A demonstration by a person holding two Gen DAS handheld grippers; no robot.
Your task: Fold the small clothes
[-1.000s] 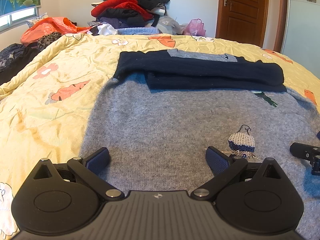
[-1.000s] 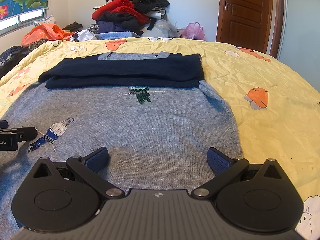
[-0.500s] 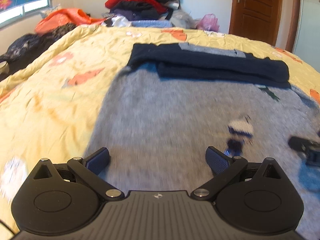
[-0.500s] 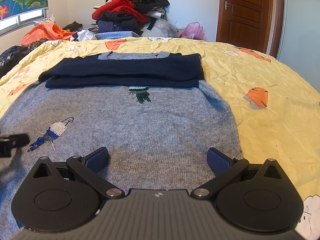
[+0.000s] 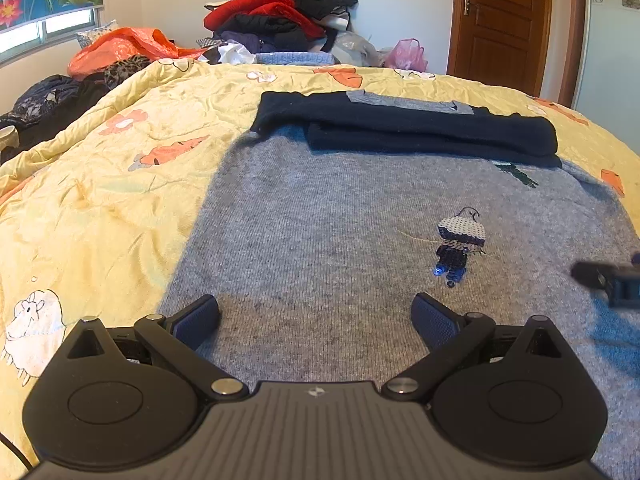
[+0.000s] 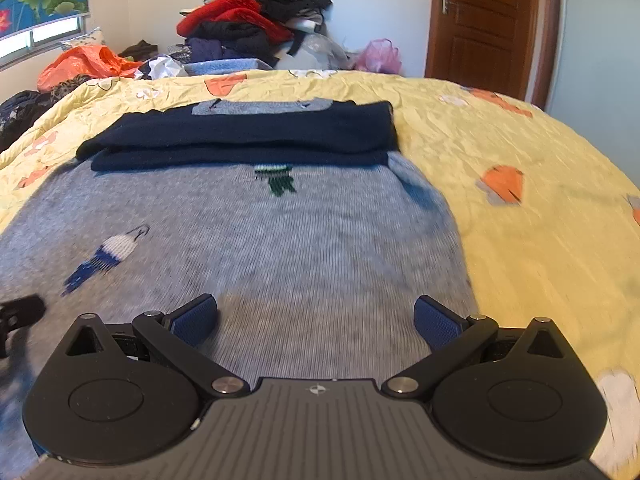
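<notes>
A small grey knit sweater (image 5: pixel 320 216) lies flat on the bed, with its dark navy sleeves (image 5: pixel 420 132) folded across the top. It also shows in the right wrist view (image 6: pixel 280 248), as do the sleeves (image 6: pixel 248 136). My left gripper (image 5: pixel 316 320) is open and empty, low over the sweater's near left part. My right gripper (image 6: pixel 316 320) is open and empty over the near right part. The right gripper's tip (image 5: pixel 608 280) shows at the right edge of the left wrist view; the left gripper's tip (image 6: pixel 20 316) shows at the left edge of the right wrist view.
The sweater rests on a yellow patterned quilt (image 5: pixel 100 200) that covers the bed. A heap of clothes (image 5: pixel 280 12) and an orange bag (image 5: pixel 120 44) sit beyond the far edge. A wooden door (image 5: pixel 504 20) is at the back right.
My left gripper has shifted left and back over the sweater's hem area. My right gripper has moved a little, with blur now. Both stay open; the sweater has not moved.
</notes>
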